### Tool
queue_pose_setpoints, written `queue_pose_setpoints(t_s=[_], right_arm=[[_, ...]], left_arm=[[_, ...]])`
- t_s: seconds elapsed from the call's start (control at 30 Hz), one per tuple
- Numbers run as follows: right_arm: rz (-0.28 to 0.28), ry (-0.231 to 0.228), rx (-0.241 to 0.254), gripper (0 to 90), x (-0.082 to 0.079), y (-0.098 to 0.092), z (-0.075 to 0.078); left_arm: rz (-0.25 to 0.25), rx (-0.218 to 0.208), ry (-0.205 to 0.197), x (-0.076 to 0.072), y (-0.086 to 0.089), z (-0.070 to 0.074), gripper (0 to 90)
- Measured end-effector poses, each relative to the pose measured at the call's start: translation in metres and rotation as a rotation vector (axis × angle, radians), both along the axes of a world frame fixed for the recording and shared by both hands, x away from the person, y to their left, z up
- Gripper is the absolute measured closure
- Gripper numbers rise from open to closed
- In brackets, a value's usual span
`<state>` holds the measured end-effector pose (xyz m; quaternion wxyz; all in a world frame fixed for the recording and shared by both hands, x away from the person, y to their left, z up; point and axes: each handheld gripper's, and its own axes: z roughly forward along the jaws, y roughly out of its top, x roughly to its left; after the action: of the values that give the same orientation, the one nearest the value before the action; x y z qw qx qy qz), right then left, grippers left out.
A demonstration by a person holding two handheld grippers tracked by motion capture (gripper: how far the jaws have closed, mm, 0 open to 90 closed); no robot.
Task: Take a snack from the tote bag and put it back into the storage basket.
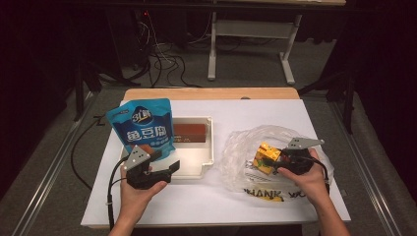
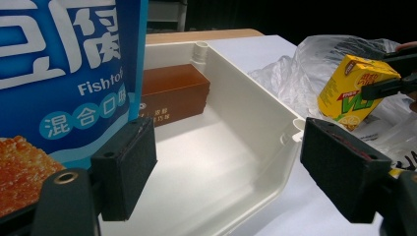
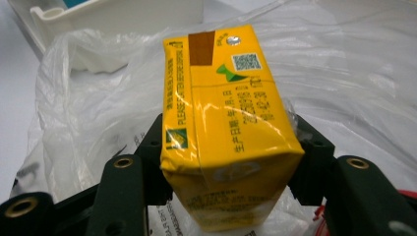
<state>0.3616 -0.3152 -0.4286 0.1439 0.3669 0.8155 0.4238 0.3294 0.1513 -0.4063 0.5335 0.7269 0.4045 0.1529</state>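
Your way into the white tray [image 1: 209, 147] is free at its near right part. The blue pouch [image 1: 142, 128] blocks its left side, and the brown box [image 1: 189, 132] fills its far end.

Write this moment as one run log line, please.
right tongs: shut on yellow carton, above plastic bag | left tongs: open at white tray, beside blue pouch

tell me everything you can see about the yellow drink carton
The yellow drink carton is a small rectangular box wrapped in glossy film, with green markings, printed text, a QR code, a brown strip and a foil straw spot at one end. It sits tilted between the jaws of the right tongs, which press its sides, above the crumpled clear plastic bag right of the white tray.
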Motion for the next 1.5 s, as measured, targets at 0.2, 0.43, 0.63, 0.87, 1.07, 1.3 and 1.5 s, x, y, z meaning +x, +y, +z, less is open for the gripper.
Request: queue_pose_setpoints(t_s=[0.2,0.43,0.63,0.87,1.07,1.3,1.5], right_arm=[[-0.001,-0.013,-0.035,51.7,0.000,0.006,0.003],[-0.017,-0.010,-0.045,52.8,-0.003,0.004,0.006],[-0.033,-0.022,-0.025,52.9,-0.008,0.001,0.019],[-0.015,-0.036,-0.010,53.0,-0.012,0.003,0.032],[0.005,-0.042,-0.003,53.0,-0.015,0.007,0.041],[0.052,-0.047,0.006,53.0,-0.018,0.012,0.049],[0.080,-0.055,0.016,53.1,-0.021,0.018,0.057]], left_arm=[[-0.002,0.000,-0.006,-0.001,-0.001,0.001,22.0],[-0.006,-0.003,-0.007,-0.002,-0.001,0.001,22.0],[-0.015,-0.004,-0.008,-0.002,-0.006,0.001,22.3],[-0.036,-0.004,-0.011,-0.003,-0.016,0.002,22.3],[-0.067,0.002,-0.012,-0.004,-0.029,0.002,22.6],[-0.120,0.010,-0.012,-0.005,-0.049,-0.001,24.1],[-0.168,0.019,-0.007,-0.006,-0.067,-0.003,24.6]])
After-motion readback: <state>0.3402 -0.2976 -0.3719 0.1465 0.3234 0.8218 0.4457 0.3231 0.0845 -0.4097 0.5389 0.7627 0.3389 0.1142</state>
